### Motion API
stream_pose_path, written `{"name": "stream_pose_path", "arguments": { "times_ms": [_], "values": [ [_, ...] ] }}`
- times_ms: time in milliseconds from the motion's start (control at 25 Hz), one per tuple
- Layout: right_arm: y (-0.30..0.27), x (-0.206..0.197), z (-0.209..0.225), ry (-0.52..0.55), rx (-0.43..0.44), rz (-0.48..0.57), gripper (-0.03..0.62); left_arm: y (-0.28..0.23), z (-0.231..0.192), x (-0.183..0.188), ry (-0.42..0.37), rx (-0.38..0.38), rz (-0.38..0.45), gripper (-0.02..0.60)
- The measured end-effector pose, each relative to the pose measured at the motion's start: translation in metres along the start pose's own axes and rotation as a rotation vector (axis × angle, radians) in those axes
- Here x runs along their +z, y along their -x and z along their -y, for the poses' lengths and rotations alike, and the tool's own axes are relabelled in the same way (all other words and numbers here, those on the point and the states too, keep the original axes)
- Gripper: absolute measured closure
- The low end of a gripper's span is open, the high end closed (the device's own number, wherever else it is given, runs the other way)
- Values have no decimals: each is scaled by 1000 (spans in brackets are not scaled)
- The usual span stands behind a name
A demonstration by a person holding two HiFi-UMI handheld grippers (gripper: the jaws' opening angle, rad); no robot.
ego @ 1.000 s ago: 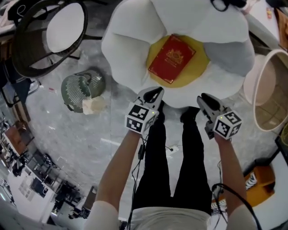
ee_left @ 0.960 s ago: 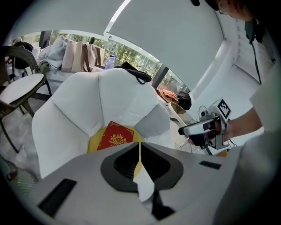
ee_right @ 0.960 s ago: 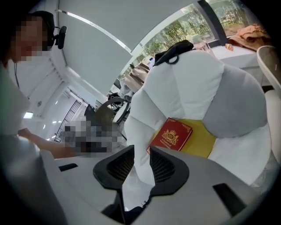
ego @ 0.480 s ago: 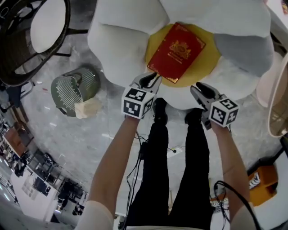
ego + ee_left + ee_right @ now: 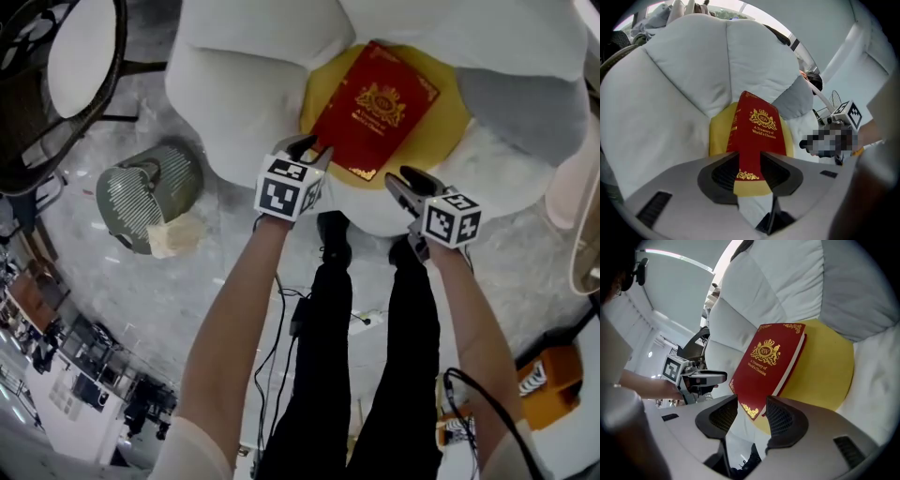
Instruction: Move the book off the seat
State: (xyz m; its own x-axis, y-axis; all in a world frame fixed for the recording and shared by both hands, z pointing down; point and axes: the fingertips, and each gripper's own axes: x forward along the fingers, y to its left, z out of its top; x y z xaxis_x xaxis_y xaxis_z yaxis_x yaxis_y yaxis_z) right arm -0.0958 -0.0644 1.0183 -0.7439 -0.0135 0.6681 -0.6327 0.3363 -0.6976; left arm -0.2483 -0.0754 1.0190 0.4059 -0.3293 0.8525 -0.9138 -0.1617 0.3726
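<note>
Left gripper (image 5: 749,172) jaws are opening either side of the near corner of a red hardback book (image 5: 757,133), pads not visibly pressing. Right gripper (image 5: 752,416) jaws are also opening, with another book corner at their tips. The book lies flat on the yellow centre (image 5: 455,127) of a white flower-shaped chair (image 5: 234,84). It is probably stiff, fairly weighty and smooth-covered — best pinched across its thickness at the near edge, where the soft cushion should yield.
</note>
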Motion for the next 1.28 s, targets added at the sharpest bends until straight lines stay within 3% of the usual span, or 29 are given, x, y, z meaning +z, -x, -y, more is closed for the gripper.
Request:
{"name": "stream_pose_path", "arguments": {
  "times_ms": [240, 400, 680, 880, 1280],
  "values": [
    [-36, -13, 21, -61, -40, -38, 348, -30, -19, -10, 17, -11, -89, 314],
    [-58, -13, 26, -121, -45, -25, 336, -48, -33, -26, 37, -38, -143, 281],
    [-80, -24, 21, -281, 5, -34, 336, -46, -30, -29, 62, -86, -120, 295],
    [-70, -25, 23, -230, -68, -21, 393, -39, -20, -27, 59, -74, -90, 304],
    [-21, -28, 9, -185, -74, -32, 393, -10, 24, -30, 95, -66, -44, 307]
  ]
}}
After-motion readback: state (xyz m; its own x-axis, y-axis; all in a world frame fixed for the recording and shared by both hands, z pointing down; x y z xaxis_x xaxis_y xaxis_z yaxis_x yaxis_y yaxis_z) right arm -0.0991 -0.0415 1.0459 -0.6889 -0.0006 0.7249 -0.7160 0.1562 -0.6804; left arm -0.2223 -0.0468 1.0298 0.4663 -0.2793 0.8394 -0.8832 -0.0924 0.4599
